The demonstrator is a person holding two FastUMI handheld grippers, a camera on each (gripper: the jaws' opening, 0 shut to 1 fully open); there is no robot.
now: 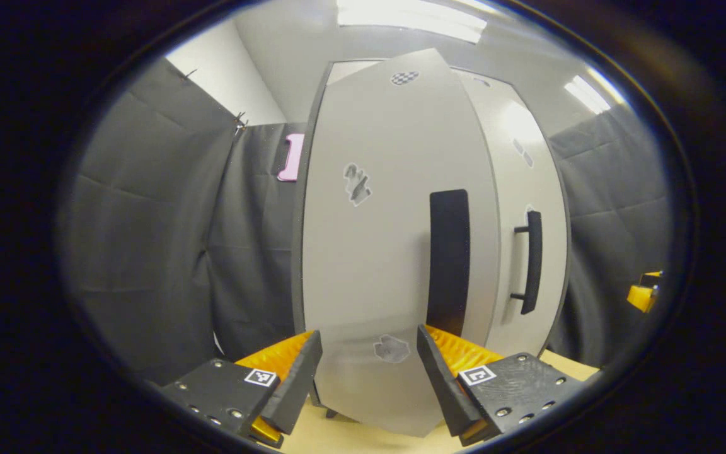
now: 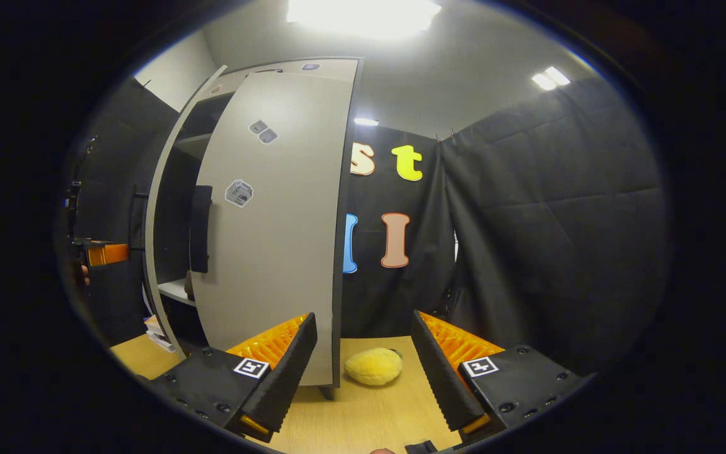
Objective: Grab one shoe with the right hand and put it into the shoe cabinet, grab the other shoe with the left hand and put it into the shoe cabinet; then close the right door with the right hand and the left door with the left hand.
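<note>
Grippers: left gripper [image 1: 369, 372] wide, right gripper [image 2: 363, 362] wide; two cabinet doors [image 1: 394, 239], perhaps ajar

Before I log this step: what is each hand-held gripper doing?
Left hand-held gripper: open, holding nothing.
Right hand-held gripper: open, holding nothing.

Matt panels, soft cloth around me

My cabinet doors [image 1: 394, 252] look smooth matt laminate; floor [image 2: 363, 416] pale wood grain; yellow toy [image 2: 374, 366] fuzzy plush.
</note>
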